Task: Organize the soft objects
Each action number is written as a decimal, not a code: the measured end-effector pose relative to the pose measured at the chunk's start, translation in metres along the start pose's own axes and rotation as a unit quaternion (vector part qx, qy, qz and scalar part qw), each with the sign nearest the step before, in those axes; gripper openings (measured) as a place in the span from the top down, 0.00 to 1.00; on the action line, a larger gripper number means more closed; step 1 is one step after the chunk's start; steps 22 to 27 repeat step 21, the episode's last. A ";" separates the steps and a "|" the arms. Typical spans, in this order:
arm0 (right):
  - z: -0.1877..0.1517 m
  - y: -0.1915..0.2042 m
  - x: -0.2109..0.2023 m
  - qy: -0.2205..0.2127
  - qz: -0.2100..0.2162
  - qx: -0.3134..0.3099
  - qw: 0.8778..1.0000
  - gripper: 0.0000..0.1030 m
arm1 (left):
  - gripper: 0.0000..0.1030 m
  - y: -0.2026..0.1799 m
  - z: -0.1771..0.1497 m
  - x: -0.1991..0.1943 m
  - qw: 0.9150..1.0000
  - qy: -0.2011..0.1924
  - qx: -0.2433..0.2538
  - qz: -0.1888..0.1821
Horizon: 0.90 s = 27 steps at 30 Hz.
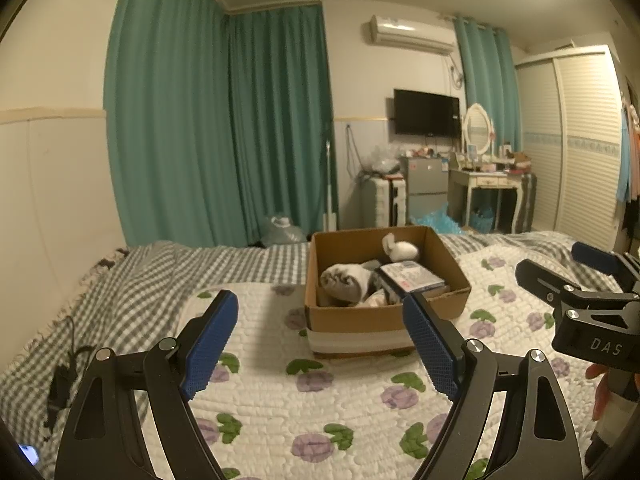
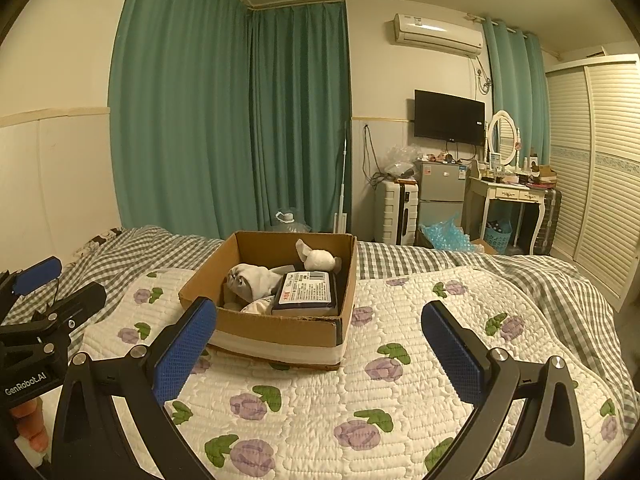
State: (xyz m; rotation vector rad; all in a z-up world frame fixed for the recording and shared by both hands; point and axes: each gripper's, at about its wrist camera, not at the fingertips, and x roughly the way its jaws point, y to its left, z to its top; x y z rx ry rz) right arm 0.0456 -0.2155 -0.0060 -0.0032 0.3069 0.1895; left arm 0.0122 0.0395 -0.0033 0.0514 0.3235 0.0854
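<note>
Left gripper: we hold it above the quilt, fingers spread wide, nothing between them.
Right gripper: likewise spread and empty, beside the left.
Floral quilt: bare stretch beneath us, running up to the box.
Cardboard box: its near rim faces us; rolled socks, white bundle and a flat packet lie inside.
Checked blanket: reaches the bed's far edge.
Curtains: beyond.

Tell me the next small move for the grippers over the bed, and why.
Probably ease the right gripper forward toward the cardboard box. Both it and the left gripper are open and empty, short of the box, where the rolled grey sock lies loose beside the flat packet.
</note>
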 end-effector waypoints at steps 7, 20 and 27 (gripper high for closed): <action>-0.002 0.001 0.002 0.002 0.001 -0.001 1.000 0.00 | 0.17 0.001 -0.001 0.000 1.000 0.002 0.001 0.002; -0.003 0.002 0.002 0.004 0.002 -0.001 1.000 0.00 | 0.17 0.001 -0.001 0.000 1.000 0.001 -0.001 0.000; -0.003 0.002 0.002 0.003 0.002 -0.001 1.000 0.00 | 0.17 0.001 -0.001 -0.001 1.000 0.000 -0.002 -0.002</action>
